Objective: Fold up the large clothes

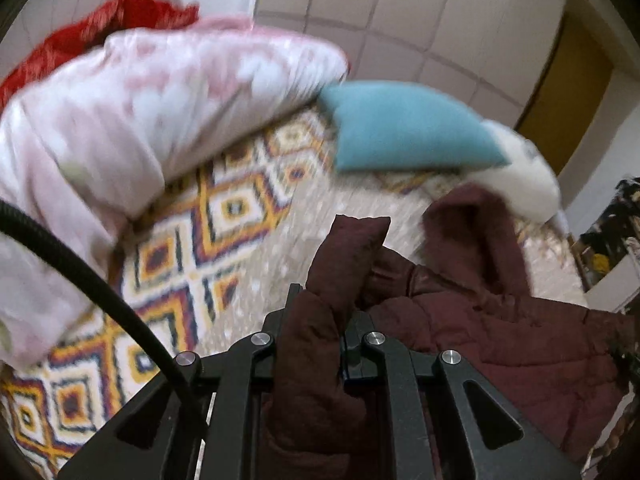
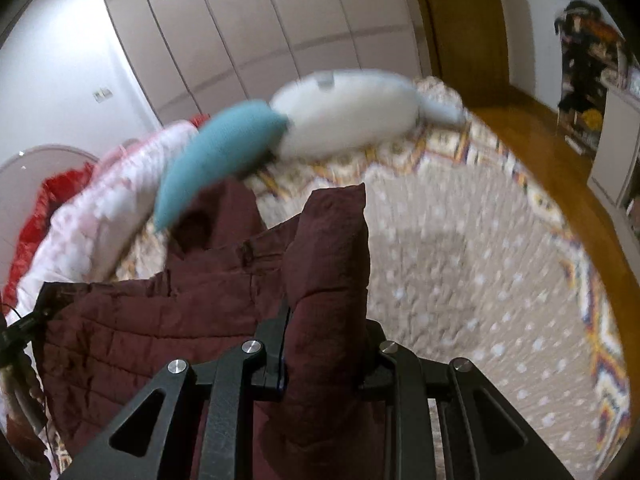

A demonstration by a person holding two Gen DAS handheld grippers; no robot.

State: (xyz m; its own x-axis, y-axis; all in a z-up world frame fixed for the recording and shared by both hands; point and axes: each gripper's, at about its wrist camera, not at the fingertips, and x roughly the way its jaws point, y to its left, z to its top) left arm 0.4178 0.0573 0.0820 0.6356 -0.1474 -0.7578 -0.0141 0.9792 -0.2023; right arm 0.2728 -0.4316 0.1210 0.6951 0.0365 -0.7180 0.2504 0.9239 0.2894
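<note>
Grippers, two. Your left gripper (image 1: pixel 316 320) is pinched on a bunched fold of the maroon quilted jacket (image 1: pixel 500 320), the fabric standing up between its fingers. Your right gripper (image 2: pixel 326 332) is likewise pinched on a second upright fold of the same jacket (image 2: pixel 160 320).

Jacket, one. It hangs stretched between your two grippers, lifted over the bed. Its hood end rises toward the cushions. Whether its lower edge touches the bedspread, you cannot tell from either wrist view.

Bedspread, one (image 1: pixel 192 248): cream with white dots in the middle, yellow, red and navy diamonds along the border (image 2: pixel 600 344).

Cushions and bedding on the bed, blurred:
- Teal cushion, one (image 1: pixel 400 132), also seen from your right wrist (image 2: pixel 224 156).
- White pillow, one (image 2: pixel 344 116), touching the teal cushion's end; seen from your left wrist at the right (image 1: pixel 520 176).
- Pale pink quilt, one (image 1: pixel 140 120), heaped along the bed's edge.
- Red cloth, one (image 1: pixel 92 36), behind the pink quilt.

Room fittings: a wall of pale wardrobe doors (image 2: pixel 248 28); wooden floor (image 2: pixel 532 136); black cable, one (image 1: pixel 80 272), crossing your left wrist view.

Containers: a white shelf unit (image 2: pixel 616 148) at the far wall; contents too small to identify.
</note>
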